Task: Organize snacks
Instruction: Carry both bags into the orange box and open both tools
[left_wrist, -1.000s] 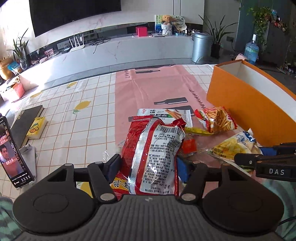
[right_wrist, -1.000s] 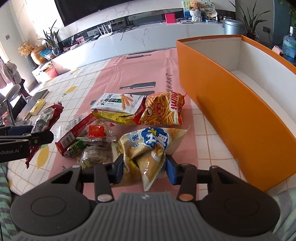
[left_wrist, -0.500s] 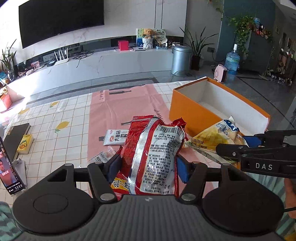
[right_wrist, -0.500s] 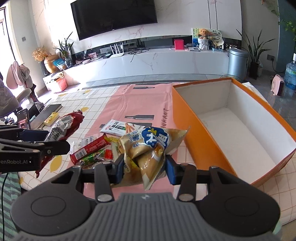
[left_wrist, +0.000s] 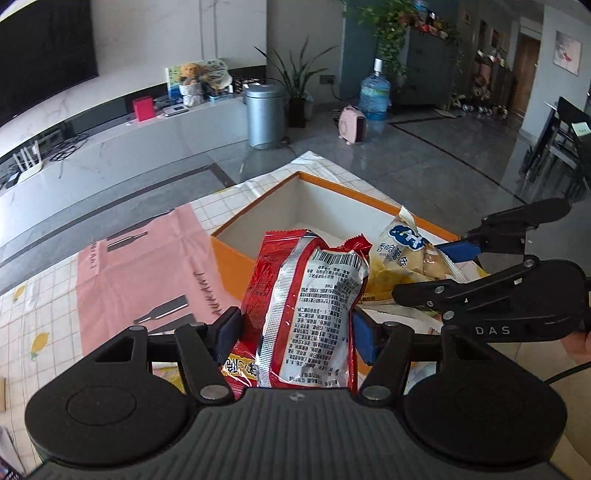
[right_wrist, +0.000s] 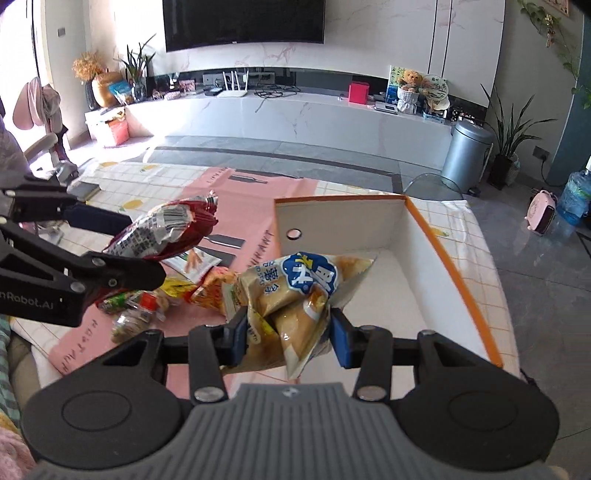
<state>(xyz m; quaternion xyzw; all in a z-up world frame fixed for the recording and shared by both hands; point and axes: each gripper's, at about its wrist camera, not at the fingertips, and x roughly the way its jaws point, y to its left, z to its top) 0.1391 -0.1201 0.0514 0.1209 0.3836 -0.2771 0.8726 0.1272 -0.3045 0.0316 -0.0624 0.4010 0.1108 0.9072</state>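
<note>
"DAS" on right hand-held gripper (left_wrist: 460, 264); "nRobot.AI" on left hand-held gripper (right_wrist: 144, 254)

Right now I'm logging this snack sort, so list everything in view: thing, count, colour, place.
red snack bag: 1, red and silver, in the air, clamped by the left gripper
yellow chip bag: 1, yellow with a blue logo, in the air at the box's near end
orange box: 1, orange outside, white inside, open, on the table's right side
loose snack packets: several, mixed colours, piled on the pink mat left of the box
pink mat: 1, pink, on the checked tablecloth
trash can: 1, silver, on the floor beyond the table
water jug: 1, blue, on the floor
left gripper: 1, black, shut on the red bag
right gripper: 1, black, shut on the yellow bag
</note>
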